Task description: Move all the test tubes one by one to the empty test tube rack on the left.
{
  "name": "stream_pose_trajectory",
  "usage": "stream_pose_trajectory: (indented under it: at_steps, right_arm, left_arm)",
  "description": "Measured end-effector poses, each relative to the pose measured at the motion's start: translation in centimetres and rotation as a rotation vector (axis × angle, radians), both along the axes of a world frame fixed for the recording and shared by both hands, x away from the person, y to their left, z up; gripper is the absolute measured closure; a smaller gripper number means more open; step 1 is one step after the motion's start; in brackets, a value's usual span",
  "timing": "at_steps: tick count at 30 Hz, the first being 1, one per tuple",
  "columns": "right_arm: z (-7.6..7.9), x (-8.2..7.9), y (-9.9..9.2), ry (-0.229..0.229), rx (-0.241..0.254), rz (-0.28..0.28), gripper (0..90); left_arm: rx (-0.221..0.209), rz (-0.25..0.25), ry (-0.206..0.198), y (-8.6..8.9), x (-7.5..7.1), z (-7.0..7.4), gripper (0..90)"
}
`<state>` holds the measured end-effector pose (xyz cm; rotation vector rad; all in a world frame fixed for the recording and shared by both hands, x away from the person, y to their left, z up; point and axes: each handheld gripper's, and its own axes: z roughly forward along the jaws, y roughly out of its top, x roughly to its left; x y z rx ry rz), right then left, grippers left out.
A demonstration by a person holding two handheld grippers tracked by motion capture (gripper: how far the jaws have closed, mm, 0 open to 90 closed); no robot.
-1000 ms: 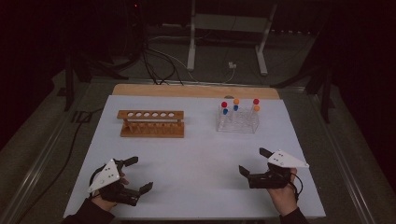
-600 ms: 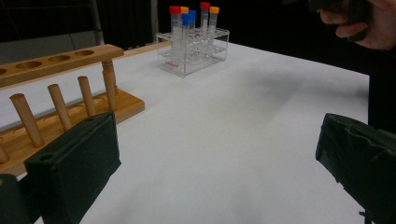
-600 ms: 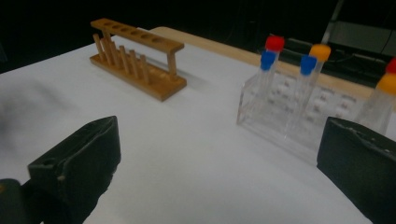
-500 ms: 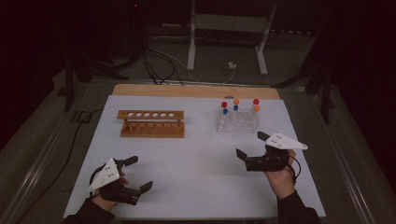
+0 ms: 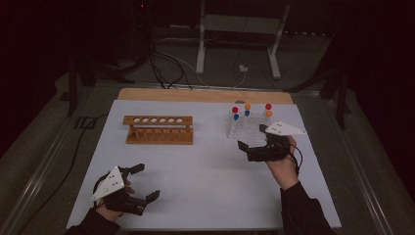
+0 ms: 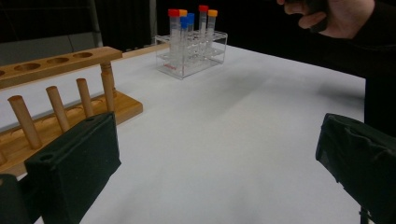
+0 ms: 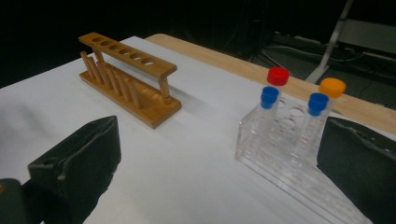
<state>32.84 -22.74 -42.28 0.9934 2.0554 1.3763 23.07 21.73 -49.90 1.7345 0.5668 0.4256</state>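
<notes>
A wooden tube rack [image 5: 157, 129] with empty holes stands at the back left of the white table [image 5: 210, 176]. A clear plastic rack [image 5: 247, 125] at the back right holds several capped tubes: red [image 7: 278, 75], blue [image 7: 269, 96] and orange [image 7: 332, 87]. My right gripper [image 5: 252, 137] is open just in front of the clear rack [image 7: 289, 149], with nothing between its jaws. Near the front left edge my left gripper [image 5: 147, 181] is open and empty, facing the wooden rack [image 6: 56, 98] and the clear rack [image 6: 191, 51].
A wooden board [image 5: 195, 94] runs along the table's far edge. Behind it, cables [image 5: 166, 63] and a metal stand [image 5: 240, 29] sit on the dark floor. The person's right hand [image 6: 341, 16] shows in the left gripper view.
The right gripper has moved away from the front edge, up toward the clear rack. The left gripper has stayed in place.
</notes>
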Motion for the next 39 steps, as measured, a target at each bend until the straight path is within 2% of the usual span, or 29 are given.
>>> stream_pose_trajectory:
  at_steps: [2,8,12,19,27,35,39]
  right_arm:
    - [-0.3,0.6,0.3,0.010,-0.011,-0.002,0.0]
    - [-1.1,2.3,1.4,0.016,-0.026,-0.056,0.0]
    - [-1.5,3.3,2.1,0.033,-0.048,-0.065,0.0]
    - [-2.1,4.9,2.6,0.061,-0.069,-0.102,8.0]
    - [-2.9,6.5,2.8,0.111,-0.089,-0.178,28.1]
    - [-3.5,8.0,3.0,0.171,-0.112,-0.203,50.8]
    - [-3.6,8.7,3.2,0.195,-0.115,-0.211,56.2]
  left_arm:
    - [0.001,0.000,-0.002,0.0,0.0,0.0,0.5]
    - [0.002,-0.003,-0.001,-0.1,-0.1,0.0,0.5]
    - [-0.002,-0.004,-0.001,0.0,0.0,0.0,0.5]
    - [0.000,-0.006,0.000,0.0,-0.1,0.0,0.5]
    - [0.004,-0.008,-0.001,-0.1,-0.1,0.0,0.5]
    - [0.002,-0.007,-0.002,0.0,-0.1,0.0,0.5]
    - [0.002,-0.007,-0.002,0.0,-0.1,0.0,0.5]
